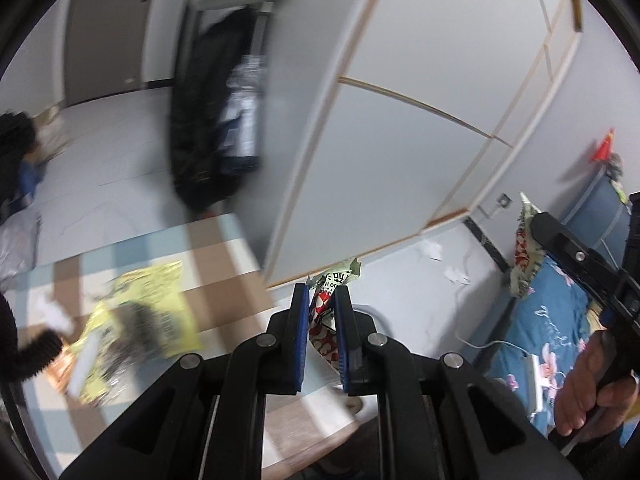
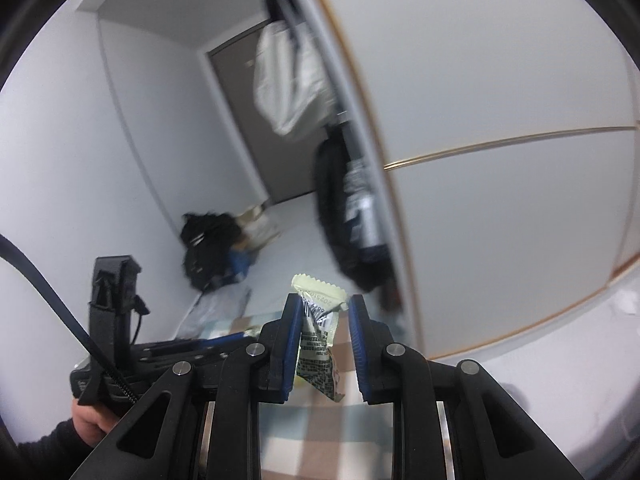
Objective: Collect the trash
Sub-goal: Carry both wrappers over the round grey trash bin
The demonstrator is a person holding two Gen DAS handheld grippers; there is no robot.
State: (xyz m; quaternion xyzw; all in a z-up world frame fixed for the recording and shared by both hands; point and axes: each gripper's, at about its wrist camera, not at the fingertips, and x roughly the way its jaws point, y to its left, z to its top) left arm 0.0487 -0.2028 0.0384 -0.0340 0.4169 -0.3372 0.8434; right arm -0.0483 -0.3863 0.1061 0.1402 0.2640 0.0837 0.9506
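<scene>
1. Our left gripper (image 1: 322, 300) is pressed together on a red-and-white wrapper (image 1: 326, 312); its pale green end pokes out past the tips.
2. Our right gripper (image 2: 324, 312) pinches a pale wrapper (image 2: 318, 344), which hangs crumpled between the blue pads (image 2: 291, 344); the right-hand pad seems to stand a little off it.
3. Printed on that wrapper we read digits starting "2025", likely a date stamp; the dense small print below is too fine to read. The left wrapper carries characters we cannot make out.
4. Below, a yellow bag (image 1: 148, 312) and white scraps lie on the checked mat (image 1: 224, 252), blurred.
5. We judge both pieces picked up and in carrying. Next we need a bin, which neither view shows, then release over it.
</scene>
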